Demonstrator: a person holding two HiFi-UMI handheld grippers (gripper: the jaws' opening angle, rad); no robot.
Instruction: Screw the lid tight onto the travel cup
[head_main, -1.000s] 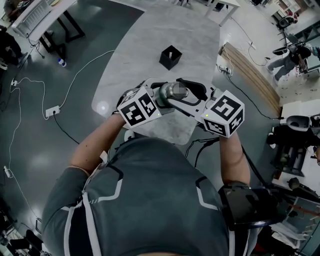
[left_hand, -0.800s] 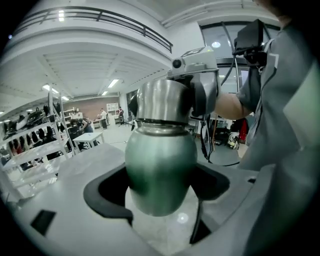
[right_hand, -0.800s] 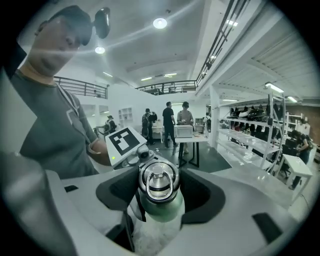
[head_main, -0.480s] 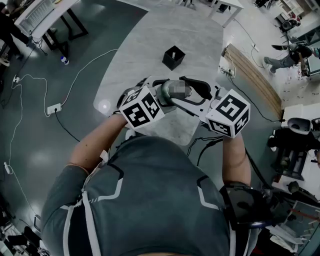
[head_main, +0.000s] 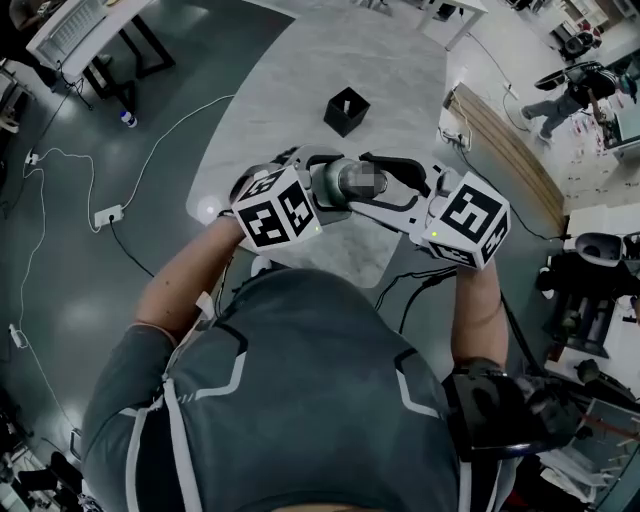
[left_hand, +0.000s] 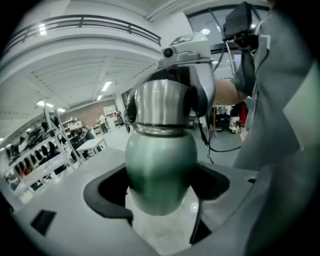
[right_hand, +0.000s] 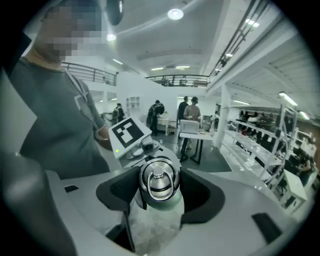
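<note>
a pale grey, marbled table (head_main: 300, 90) with a rounded edge runs up the middle of the head view. a small black square box (head_main: 346, 110) sits on it, alone near the centre. the table stands on a dark, glossy floor (head_main: 60, 320). to the left, a white cable (head_main: 163, 140) trails across the floor to a white power strip (head_main: 107, 215), with a small bottle (head_main: 124, 121) further back.

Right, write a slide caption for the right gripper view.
Right tool clamps the ring-topped silver steel lid on the green metal travel cup, seen end-on.
</note>
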